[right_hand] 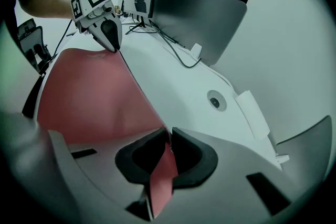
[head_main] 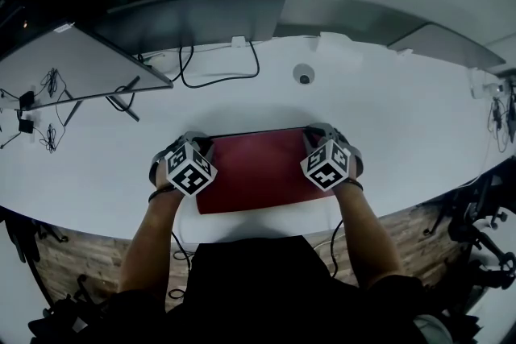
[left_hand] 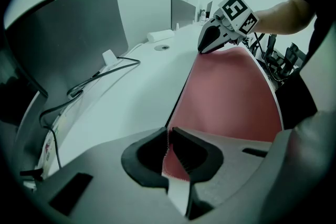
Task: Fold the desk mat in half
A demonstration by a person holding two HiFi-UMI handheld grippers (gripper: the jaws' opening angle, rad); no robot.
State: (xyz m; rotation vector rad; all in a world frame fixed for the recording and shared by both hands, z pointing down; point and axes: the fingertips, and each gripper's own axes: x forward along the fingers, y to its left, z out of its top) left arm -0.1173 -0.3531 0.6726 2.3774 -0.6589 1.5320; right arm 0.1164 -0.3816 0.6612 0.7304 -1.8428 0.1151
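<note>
A red desk mat [head_main: 256,169] lies on the white desk [head_main: 403,117] in front of the person. My left gripper [head_main: 196,139] is at its far left corner and my right gripper [head_main: 316,131] at its far right corner. In the left gripper view the jaws [left_hand: 169,136] are shut on the mat's corner, with the red sheet [left_hand: 226,97] stretching away to the right gripper [left_hand: 202,50]. In the right gripper view a red corner passes between the closed jaws [right_hand: 169,136], and the mat [right_hand: 89,92] runs to the left gripper [right_hand: 114,49]. A dark edge lines the mat's far side.
A monitor [head_main: 193,16] stands at the back of the desk, with black cables [head_main: 218,76] looping below it. A grey panel [head_main: 72,64] lies at the left. A round cable grommet [head_main: 304,75] sits behind the mat. The desk's near edge curves just below the mat.
</note>
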